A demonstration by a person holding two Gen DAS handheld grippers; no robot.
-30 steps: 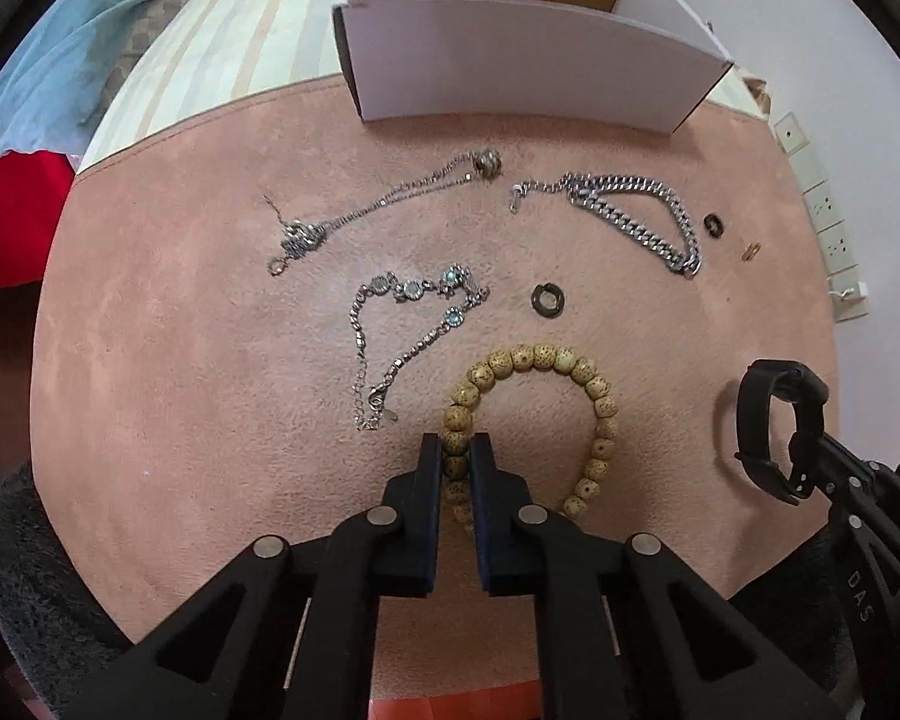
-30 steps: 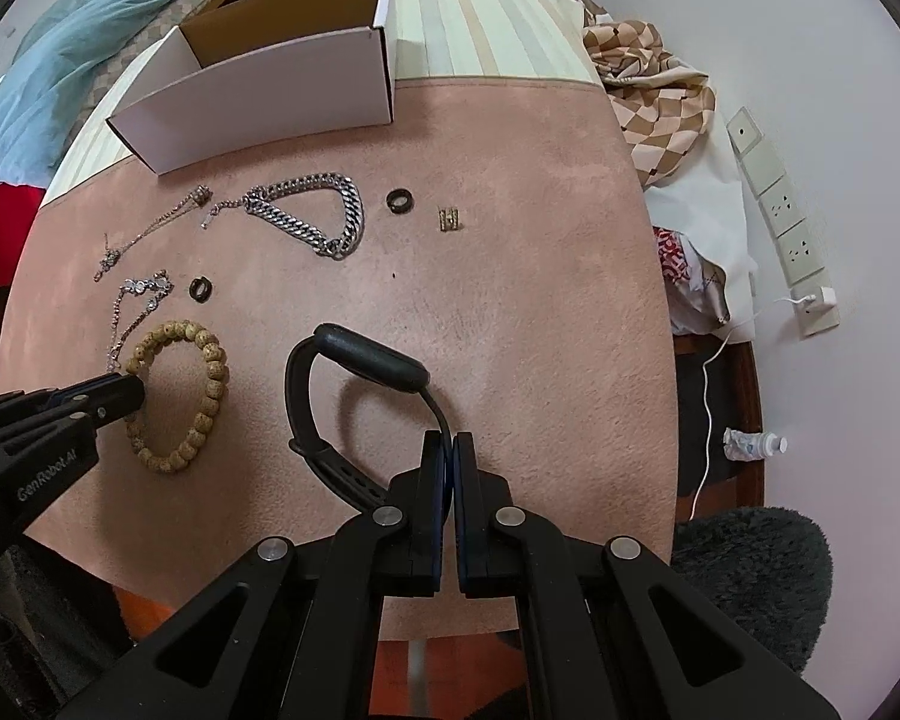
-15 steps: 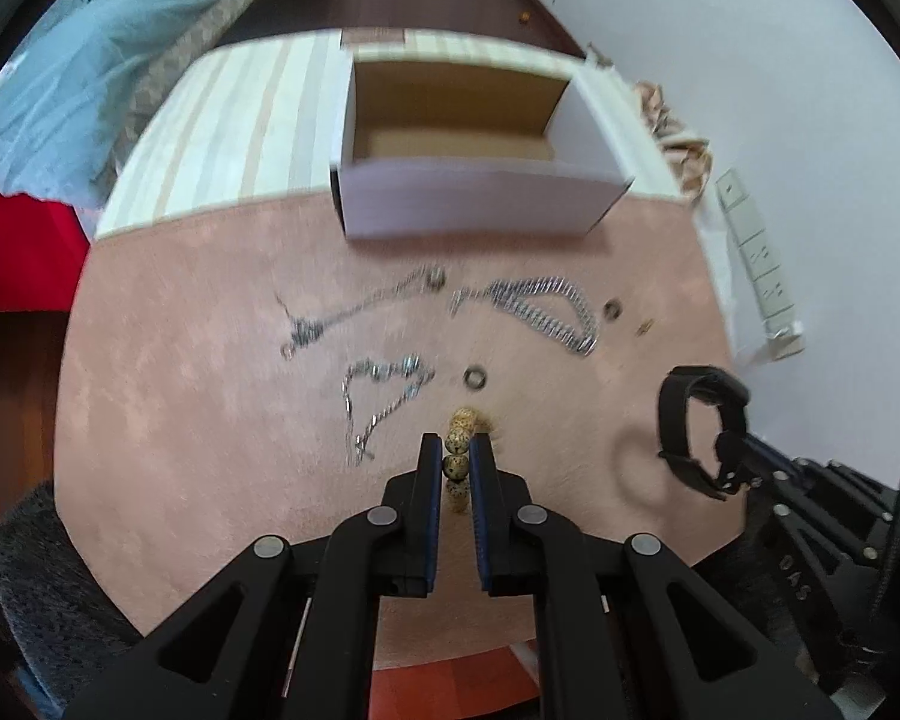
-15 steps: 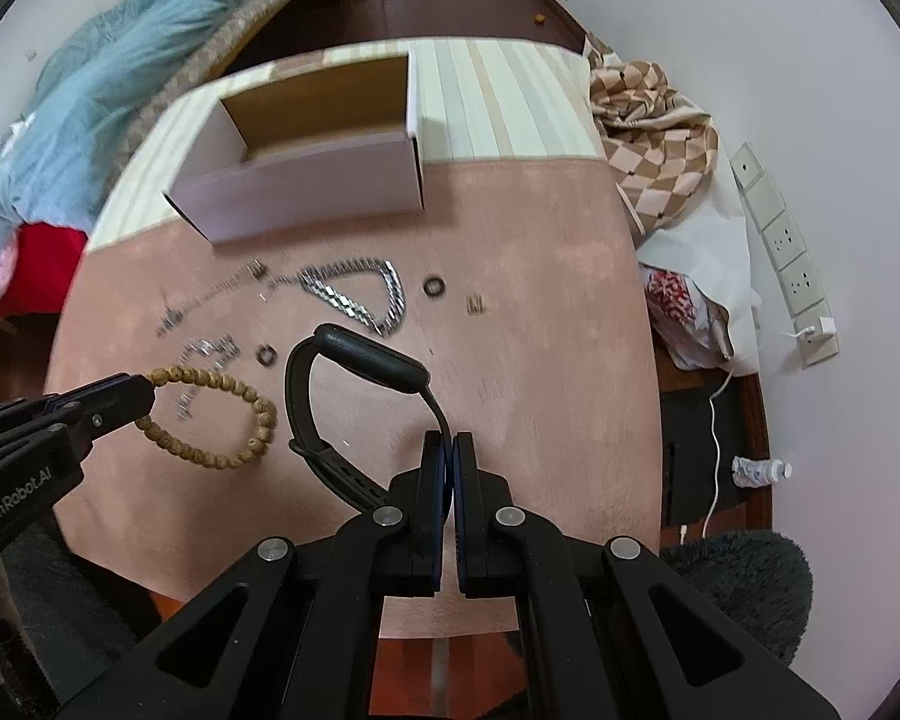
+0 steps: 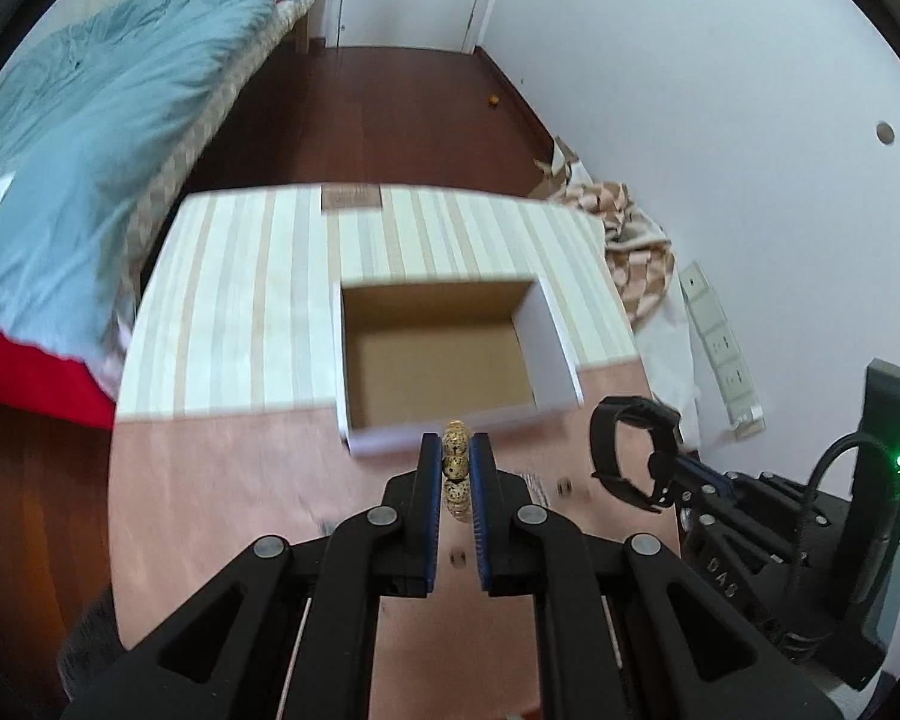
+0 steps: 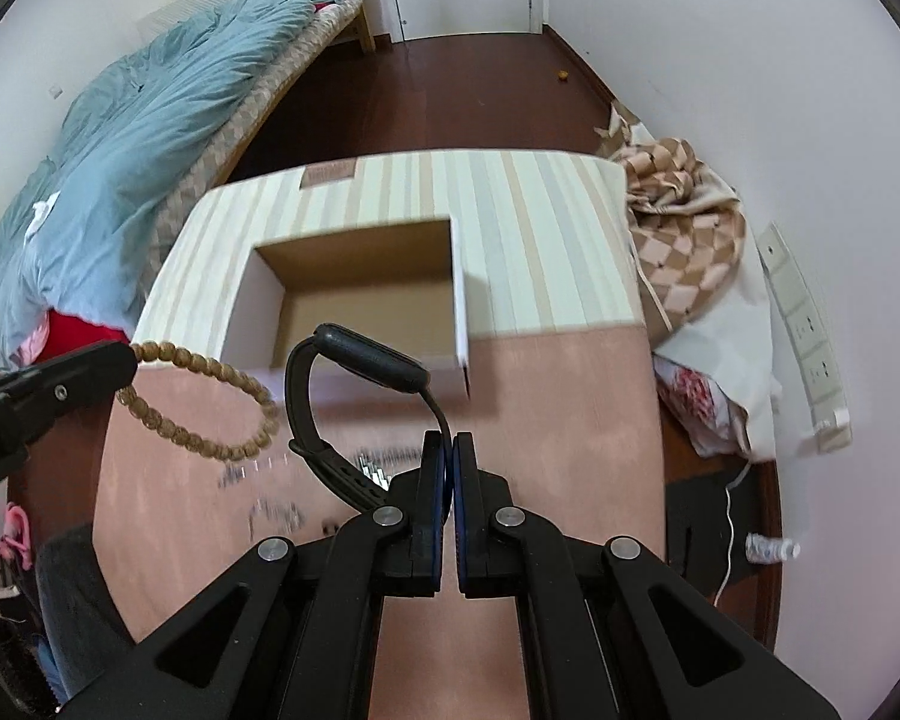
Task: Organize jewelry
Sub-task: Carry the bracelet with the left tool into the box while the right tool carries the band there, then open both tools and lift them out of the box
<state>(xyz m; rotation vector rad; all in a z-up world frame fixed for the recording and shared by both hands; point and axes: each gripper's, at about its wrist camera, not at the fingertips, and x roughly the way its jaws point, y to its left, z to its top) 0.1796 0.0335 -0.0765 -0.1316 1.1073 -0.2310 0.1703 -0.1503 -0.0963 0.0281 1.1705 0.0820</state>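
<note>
My left gripper (image 5: pixel 455 441) is shut on a wooden bead bracelet (image 5: pixel 455 468). In the right wrist view the bracelet (image 6: pixel 210 408) hangs as a loop from the left gripper's fingers (image 6: pixel 84 369), high above the pink table mat. My right gripper (image 6: pixel 449 441) is shut on the strap of a black watch (image 6: pixel 354 360), which also shows in the left wrist view (image 5: pixel 630 450). An open white cardboard box (image 5: pixel 438 360) with a brown inside stands ahead of both grippers (image 6: pixel 360 306). Blurred silver chains (image 6: pixel 384 459) lie on the mat below.
The pink mat (image 6: pixel 558 420) covers the near table, with a striped cloth (image 5: pixel 240 300) beyond. A blue duvet on a bed (image 6: pixel 150 120) is at left. A checked blanket (image 6: pixel 678 222) and wall sockets (image 6: pixel 804 324) are at right.
Both grippers have risen high above the table and moved toward the box, carrying the bead bracelet and the watch. The bracelet left the mat.
</note>
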